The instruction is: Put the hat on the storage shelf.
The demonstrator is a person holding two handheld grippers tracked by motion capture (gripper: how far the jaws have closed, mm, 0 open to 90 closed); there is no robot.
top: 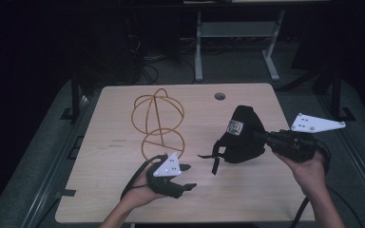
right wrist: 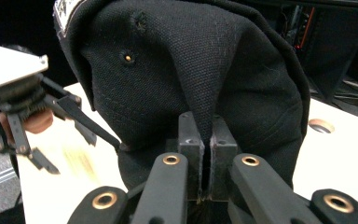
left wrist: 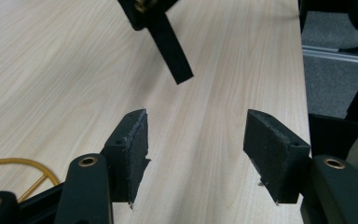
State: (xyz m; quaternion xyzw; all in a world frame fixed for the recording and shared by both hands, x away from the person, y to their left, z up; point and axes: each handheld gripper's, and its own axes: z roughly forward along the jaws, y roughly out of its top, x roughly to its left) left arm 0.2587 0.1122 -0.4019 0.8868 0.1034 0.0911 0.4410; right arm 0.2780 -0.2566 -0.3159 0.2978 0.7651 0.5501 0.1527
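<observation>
Dark room all around, with one pale wooden desk (top: 104,190) lit up in the middle and some metal frame legs on the floor behind it.

Starting at the business end: the right gripper (right wrist: 206,154) has its jaws clenched on a fold of a black cap (top: 243,135), with the fabric pinched in the slit between the pads. In the high view the cap hangs off that gripper over the right half of the desk, crown up and away from the person, white patch (top: 235,126) facing the camera. Can't tell if its lowest edge touches the wood or just clears it.

The left gripper (top: 186,176) is released, jaws spread wide with only bare woodgrain between them. It sits low near the front edge, aimed toward the cap.

Progress, as I read it: the pick-up is done and the cap is under control in one hand. What's left looks like getting a second grip on it, probably on the black strap (left wrist: 170,46) dangling from the cap's left side, which hangs just ahead of the open jaws. After that I'd guess the cap goes onto the gold wire stand (top: 158,124) standing further back on the left, well apart from the cap and untouched.

Orientation: the cap's long axis runs roughly from the right gripper toward the desk's middle, tilted, with the strap end pointing at the left gripper.
</observation>
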